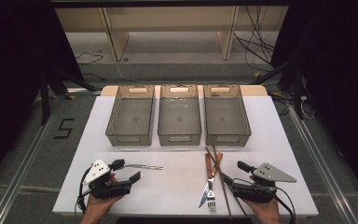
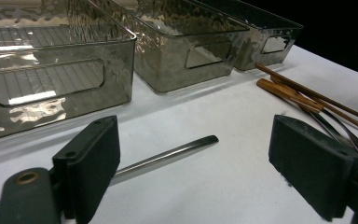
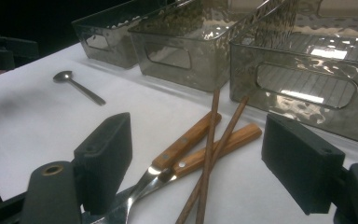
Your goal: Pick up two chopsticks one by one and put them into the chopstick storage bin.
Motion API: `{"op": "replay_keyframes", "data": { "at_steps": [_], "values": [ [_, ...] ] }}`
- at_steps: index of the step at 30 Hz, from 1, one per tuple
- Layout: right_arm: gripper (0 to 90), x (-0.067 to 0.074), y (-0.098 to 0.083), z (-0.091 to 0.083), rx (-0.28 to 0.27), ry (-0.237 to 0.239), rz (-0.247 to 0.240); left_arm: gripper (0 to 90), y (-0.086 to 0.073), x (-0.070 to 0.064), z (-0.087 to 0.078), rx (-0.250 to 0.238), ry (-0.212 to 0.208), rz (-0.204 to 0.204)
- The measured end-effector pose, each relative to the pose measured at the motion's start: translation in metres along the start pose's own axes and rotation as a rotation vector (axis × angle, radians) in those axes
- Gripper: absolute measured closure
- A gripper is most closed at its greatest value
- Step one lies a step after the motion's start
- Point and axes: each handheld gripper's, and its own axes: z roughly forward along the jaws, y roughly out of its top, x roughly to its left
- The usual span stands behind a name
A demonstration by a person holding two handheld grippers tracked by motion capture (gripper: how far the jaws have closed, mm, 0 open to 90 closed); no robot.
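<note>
A steel spoon (image 1: 142,166) lies on the white table (image 1: 168,191), its bowl by my left gripper (image 1: 127,170) and its handle (image 2: 168,157) running out between that gripper's open jaws, untouched. At the right lie a wooden-handled knife (image 1: 205,186), a wooden-handled fork (image 1: 213,186) and two brown chopsticks (image 1: 222,184), all crossing one another. My right gripper (image 1: 234,172) stands open around them; in the right gripper view (image 3: 204,161) the wooden handles (image 3: 186,140) and chopsticks (image 3: 213,121) lie on the table between the jaws, and the spoon (image 3: 77,86) lies farther off.
Three grey see-through bins stand side by side at the back: left (image 1: 129,139), middle (image 1: 179,138), right (image 1: 228,138), none with anything inside. Table edges run close to both hands. Cables and a wooden frame are on the floor beyond.
</note>
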Motion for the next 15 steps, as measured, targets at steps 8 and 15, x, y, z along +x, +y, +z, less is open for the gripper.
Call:
{"op": "replay_keyframes", "data": {
  "at_steps": [8, 15],
  "values": [
    [26.7, 0.002, 0.005, -0.001, 0.036, -0.012, 0.002, 16.1, 0.000, 0.000, 0.000, 0.002, 0.003, -0.002],
    [29.4, 0.004, 0.015, -0.002, 0.119, -0.023, -0.009, 16.1, 0.000, 0.000, 0.000, 0.003, 0.005, -0.001]
  ]
}}
